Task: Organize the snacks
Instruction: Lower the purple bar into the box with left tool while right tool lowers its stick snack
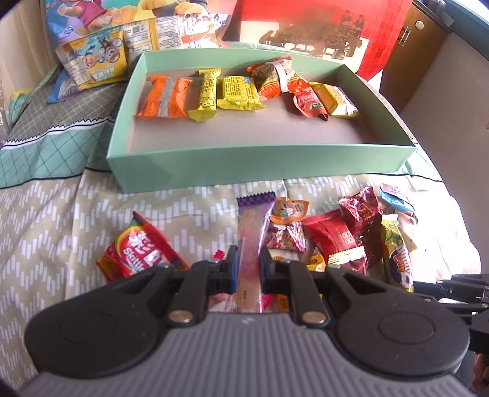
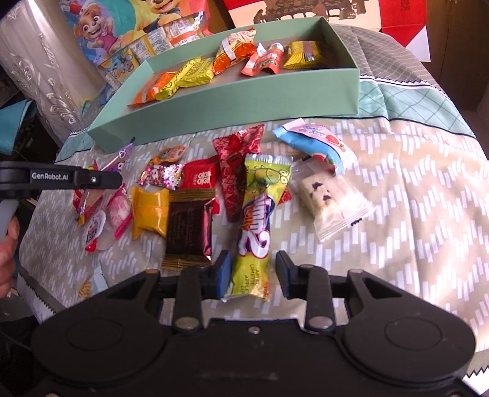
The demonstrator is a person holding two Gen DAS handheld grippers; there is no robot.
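A long purple-and-pink snack bar (image 1: 253, 223) lies on the patterned bedspread, and my left gripper (image 1: 249, 265) is shut on its near end. My right gripper (image 2: 253, 271) stands slightly open around the near end of a yellow-green candy pack (image 2: 259, 207); the left pad touches it, the right pad is a little apart. A mint-green box (image 1: 262, 165) behind the pile holds several orange, yellow and red packs. A Skittles bag (image 1: 140, 250), red packs (image 1: 333, 235), a brown pack (image 2: 189, 226), a clear white pack (image 2: 330, 198) and a blue pack (image 2: 314, 143) lie loose.
Large cartoon snack bags (image 1: 97, 58) lean behind the box on the left and a red gift box (image 1: 321, 27) stands behind it. A wooden cabinet (image 1: 421, 36) is at the far right. A hand (image 2: 7, 244) holds the left gripper's handle. The bed edge drops off on the right.
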